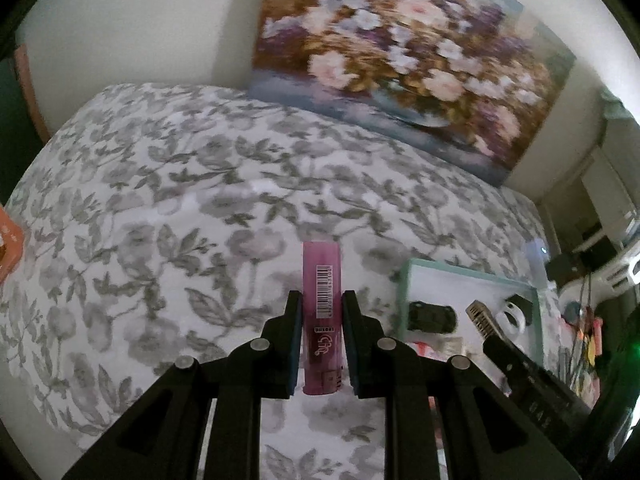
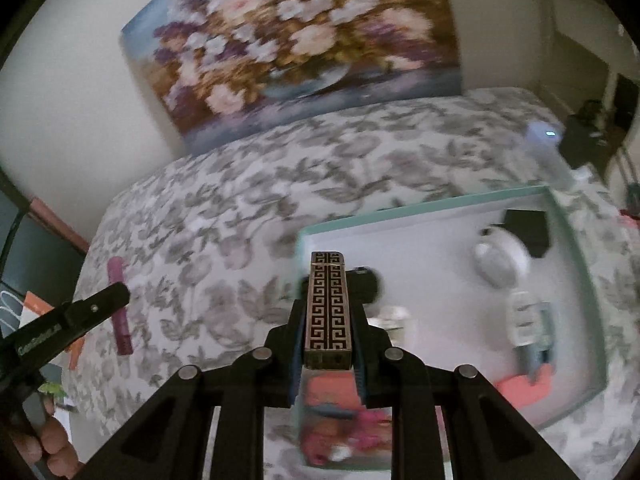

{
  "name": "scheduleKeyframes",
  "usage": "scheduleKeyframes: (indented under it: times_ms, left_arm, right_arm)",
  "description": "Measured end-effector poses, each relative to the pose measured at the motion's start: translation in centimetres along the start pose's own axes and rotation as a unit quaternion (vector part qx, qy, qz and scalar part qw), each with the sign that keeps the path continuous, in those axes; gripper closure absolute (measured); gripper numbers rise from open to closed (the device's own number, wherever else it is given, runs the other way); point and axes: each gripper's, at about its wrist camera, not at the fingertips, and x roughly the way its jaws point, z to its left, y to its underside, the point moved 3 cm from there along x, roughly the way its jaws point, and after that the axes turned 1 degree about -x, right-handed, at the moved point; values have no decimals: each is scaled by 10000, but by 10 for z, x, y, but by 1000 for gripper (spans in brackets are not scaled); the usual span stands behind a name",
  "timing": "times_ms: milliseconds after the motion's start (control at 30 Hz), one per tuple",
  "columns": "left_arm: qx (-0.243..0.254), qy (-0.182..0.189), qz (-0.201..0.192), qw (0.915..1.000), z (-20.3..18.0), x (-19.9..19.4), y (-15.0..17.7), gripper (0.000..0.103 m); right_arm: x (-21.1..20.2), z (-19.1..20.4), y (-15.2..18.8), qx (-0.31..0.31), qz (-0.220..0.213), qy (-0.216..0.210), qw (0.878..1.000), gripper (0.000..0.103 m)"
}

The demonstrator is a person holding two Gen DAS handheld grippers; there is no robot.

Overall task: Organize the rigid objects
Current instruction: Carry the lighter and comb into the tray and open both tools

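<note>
Left tongs (image 1: 321, 320) clamp my pink lighter (image 1: 321, 312); right tongs (image 2: 329, 320) clamp the patterned lighter (image 2: 329, 304) above the teal box (image 2: 580, 264).

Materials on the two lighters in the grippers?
Pink lighter: looks like translucent glossy plastic; the tinted body lets light through and carries a printed barcode. Patterned lighter: probably metal, brass-toned with a black key-pattern finish and crisp square edges; a coated casing can't be ruled out.
</note>
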Motion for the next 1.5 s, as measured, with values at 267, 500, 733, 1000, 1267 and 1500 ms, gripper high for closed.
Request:
scheduleKeyframes:
  times_ms: [267, 500, 733, 1000, 1267, 1500]
  left_arm:
    - [463, 308, 215, 9982, -56, 9, 18, 83]
    - [971, 477, 464, 9931, -103, 20, 39, 83]
    - [1272, 546, 669, 9881, -127, 29, 55, 83]
    - [1462, 577, 973, 9828, -141, 47, 71, 83]
    - [1480, 542, 1161, 9807, -144, 61, 75, 83]
    - [1419, 524, 1163, 9816, -141, 66, 73, 83]
  right_arm:
    - [-15, -62, -1, 466, -7, 263, 9986, 81]
    - [-26, -84, 3, 607, -63, 308, 9977, 81]
    - [-37, -92, 7, 700, -123, 295, 9970, 81]
    - [-23, -97, 12, 772, 121, 281, 9965, 81]
    - [-8, -101, 20, 805, 358, 280, 9957, 81]
    - [-5, -99, 21, 770, 425, 270, 9958, 81]
